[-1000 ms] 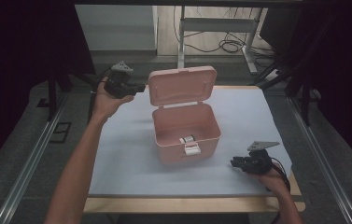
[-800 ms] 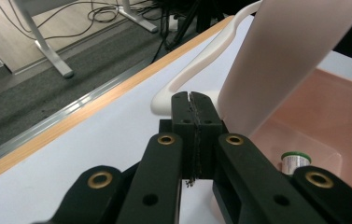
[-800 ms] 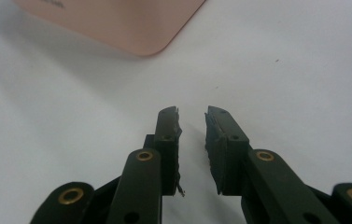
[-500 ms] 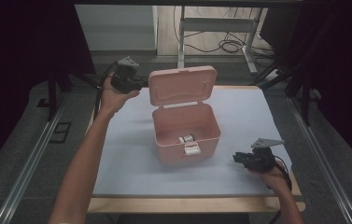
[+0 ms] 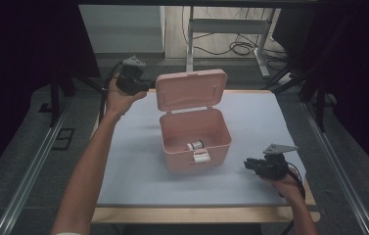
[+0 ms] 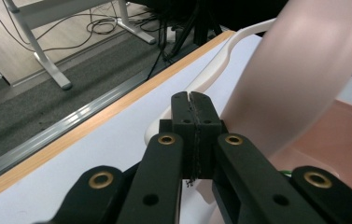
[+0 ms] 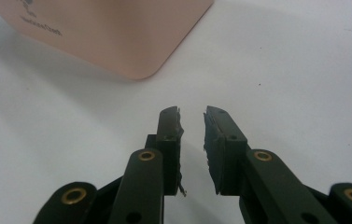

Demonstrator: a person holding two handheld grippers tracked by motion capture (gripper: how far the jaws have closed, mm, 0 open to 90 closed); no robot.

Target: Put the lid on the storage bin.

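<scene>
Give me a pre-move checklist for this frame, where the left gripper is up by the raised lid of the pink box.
1. Lid stands fully raised: ok.
2. Left gripper shut with nothing between the jaws: ok.
3. Left gripper touching the lid: cannot tell; it sits close against the lid's edge.
4. Right gripper apart from the pink box, jaws slightly parted and empty: ok.
5. Box interior free: not ok; a small white cylindrical item lies inside.
6. Front latch hangs loose: ok.
</scene>
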